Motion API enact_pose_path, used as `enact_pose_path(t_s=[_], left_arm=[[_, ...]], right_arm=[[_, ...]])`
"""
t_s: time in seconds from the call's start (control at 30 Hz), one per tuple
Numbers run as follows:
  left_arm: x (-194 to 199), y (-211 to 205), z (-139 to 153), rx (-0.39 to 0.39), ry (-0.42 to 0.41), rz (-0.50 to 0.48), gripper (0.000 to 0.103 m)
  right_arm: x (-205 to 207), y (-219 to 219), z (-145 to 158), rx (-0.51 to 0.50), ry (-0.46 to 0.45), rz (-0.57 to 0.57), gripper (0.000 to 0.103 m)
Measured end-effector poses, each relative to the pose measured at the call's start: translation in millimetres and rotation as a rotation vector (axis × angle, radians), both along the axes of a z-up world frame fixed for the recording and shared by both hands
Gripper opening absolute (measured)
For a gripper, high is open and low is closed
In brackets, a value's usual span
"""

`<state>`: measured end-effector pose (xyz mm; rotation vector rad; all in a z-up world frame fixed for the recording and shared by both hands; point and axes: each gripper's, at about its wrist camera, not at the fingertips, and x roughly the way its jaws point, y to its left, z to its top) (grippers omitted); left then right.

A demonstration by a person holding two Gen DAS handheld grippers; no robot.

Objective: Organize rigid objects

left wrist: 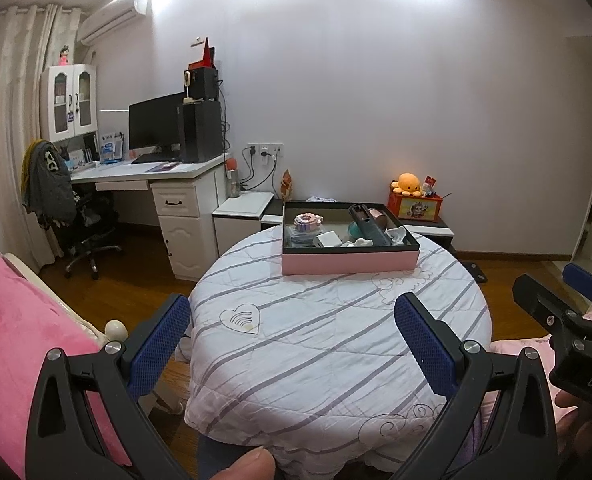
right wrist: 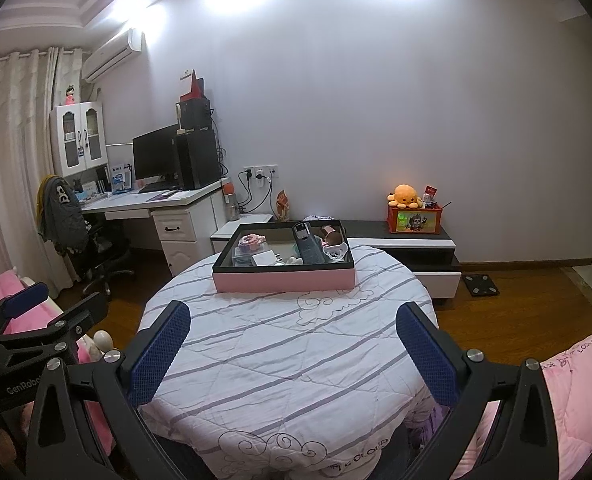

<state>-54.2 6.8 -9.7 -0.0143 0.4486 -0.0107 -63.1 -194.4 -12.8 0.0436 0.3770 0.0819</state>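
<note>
Where legible, left gripper (right wrist: 24, 312) "GenRobo", right gripper (left wrist: 556, 300) "DAS"

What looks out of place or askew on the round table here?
The pink tray holds a loose jumble. A dark grey handheld device lies tilted across smaller items, with a white charger beside it. Both grippers, left and right, are open and empty. Nothing looks spilled.

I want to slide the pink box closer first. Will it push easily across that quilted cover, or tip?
The pink box is wide, low and flat-bottomed, so tipping seems unlikely. The quilted cover looks soft and wrinkled, so it may bunch up and drag. The loose items inside, like the tall grey device, could shift.
</note>
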Motion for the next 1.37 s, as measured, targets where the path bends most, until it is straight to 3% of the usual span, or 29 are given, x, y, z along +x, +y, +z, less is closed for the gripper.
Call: enact_pose_path(t_s=[0.8,1.37], left_arm=[[7,12,-5,-0.027,0.036,-0.008,0.103],[2,14,-1,-0.037,0.002,-0.033,0.103]], right_arm=[[4,5,-6,0.008,0.017,0.012,0.103],[3,7,-9,0.014,0.018,0.019,0.103]])
